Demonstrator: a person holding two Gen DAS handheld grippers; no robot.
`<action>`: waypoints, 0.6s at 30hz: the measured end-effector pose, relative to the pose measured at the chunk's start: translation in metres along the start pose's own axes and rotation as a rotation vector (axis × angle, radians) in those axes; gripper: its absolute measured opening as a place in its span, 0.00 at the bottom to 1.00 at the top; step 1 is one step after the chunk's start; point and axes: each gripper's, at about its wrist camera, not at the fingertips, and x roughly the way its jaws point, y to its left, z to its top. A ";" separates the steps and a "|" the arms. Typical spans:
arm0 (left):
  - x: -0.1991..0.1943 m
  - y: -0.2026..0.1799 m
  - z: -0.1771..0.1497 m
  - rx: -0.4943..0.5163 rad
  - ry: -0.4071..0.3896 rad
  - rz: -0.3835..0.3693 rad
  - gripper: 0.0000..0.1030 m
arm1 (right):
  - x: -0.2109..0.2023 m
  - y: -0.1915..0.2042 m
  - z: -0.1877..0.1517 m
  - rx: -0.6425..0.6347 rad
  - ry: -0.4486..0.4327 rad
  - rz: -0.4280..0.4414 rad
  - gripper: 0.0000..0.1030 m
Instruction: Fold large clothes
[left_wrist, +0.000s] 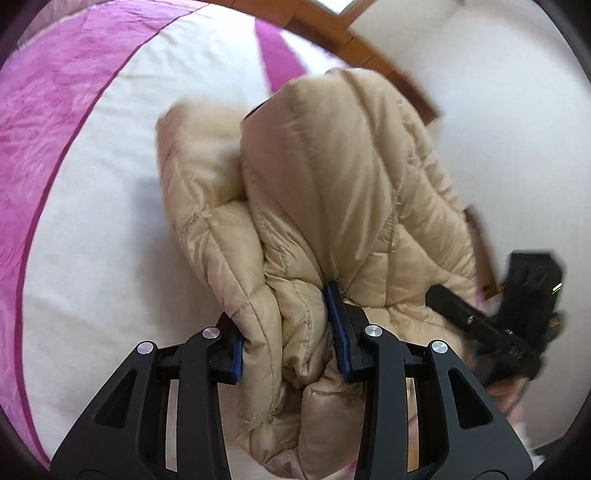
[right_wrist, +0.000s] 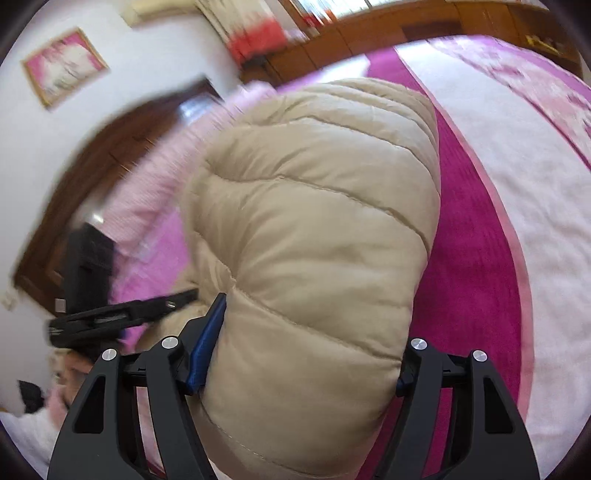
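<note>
A beige quilted puffer jacket (left_wrist: 332, 166) hangs bunched above the bed. My left gripper (left_wrist: 288, 325) is shut on a thick fold of it, with the blue pads (left_wrist: 338, 332) pressed into the padding on both sides. In the right wrist view the same jacket (right_wrist: 314, 203) bulges between the fingers of my right gripper (right_wrist: 310, 343), which is shut on a wide puffy roll of it. Each gripper shows in the other's view: the right one (left_wrist: 517, 314) at the jacket's right edge, the left one (right_wrist: 110, 314) at its left edge. The jacket's lower end is hidden.
A bedspread with white panels (left_wrist: 92, 221) and magenta bands (right_wrist: 469, 258) lies under the jacket. A pink pillow (right_wrist: 155, 177) rests by the dark wooden headboard (right_wrist: 74, 184). A framed picture (right_wrist: 64, 66) hangs on the white wall. Wooden furniture (right_wrist: 369, 29) stands beyond the bed.
</note>
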 end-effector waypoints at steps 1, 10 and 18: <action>0.004 0.001 -0.006 0.017 0.009 0.050 0.39 | 0.009 -0.006 -0.009 0.013 0.030 -0.033 0.73; -0.011 0.011 -0.020 0.030 0.005 0.177 0.42 | -0.023 -0.004 -0.028 0.040 -0.029 -0.135 0.78; -0.003 0.019 -0.035 0.051 0.003 0.326 0.42 | 0.013 -0.019 -0.031 0.049 0.045 -0.161 0.75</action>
